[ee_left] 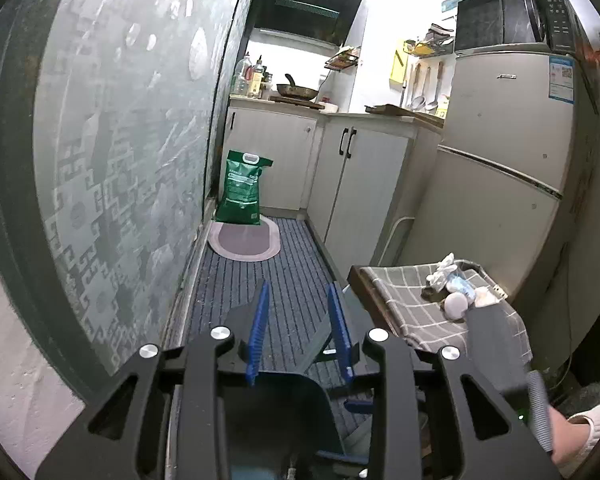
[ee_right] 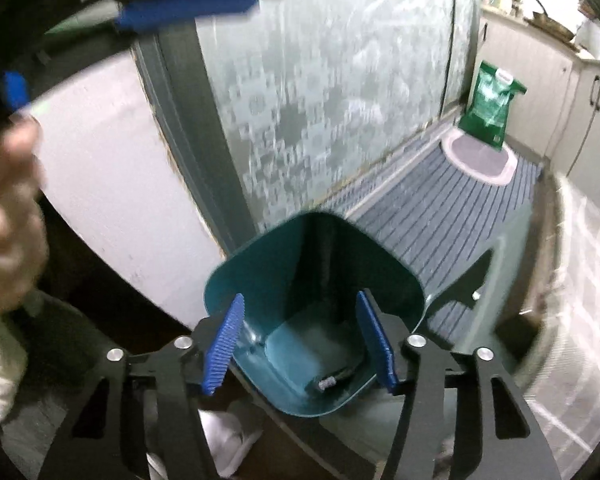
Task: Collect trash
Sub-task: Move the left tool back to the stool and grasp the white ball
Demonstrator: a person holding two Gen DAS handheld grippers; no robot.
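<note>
A pile of trash [ee_left: 458, 286], crumpled white tissues and small wrappers, lies on a grey checked cloth [ee_left: 412, 300] over a low table at the right of the left wrist view. My left gripper [ee_left: 300, 312] is open and empty above the floor mat, left of the table. My right gripper [ee_right: 300, 320] is open and empty, its blue pads either side of the mouth of a teal trash bin [ee_right: 292, 264]. The bin holds a small dark object [ee_right: 332, 380] at its bottom. The left gripper also shows blurred at the top left of the right wrist view [ee_right: 188, 10].
A frosted glass door [ee_left: 120, 140] runs along the left. A green bag [ee_left: 242, 188] stands on a pink oval mat [ee_left: 246, 242] by white cabinets [ee_left: 360, 176]. A fridge [ee_left: 500, 160] with a microwave on top stands behind the table. A striped blue floor mat [ee_left: 284, 280] covers the aisle.
</note>
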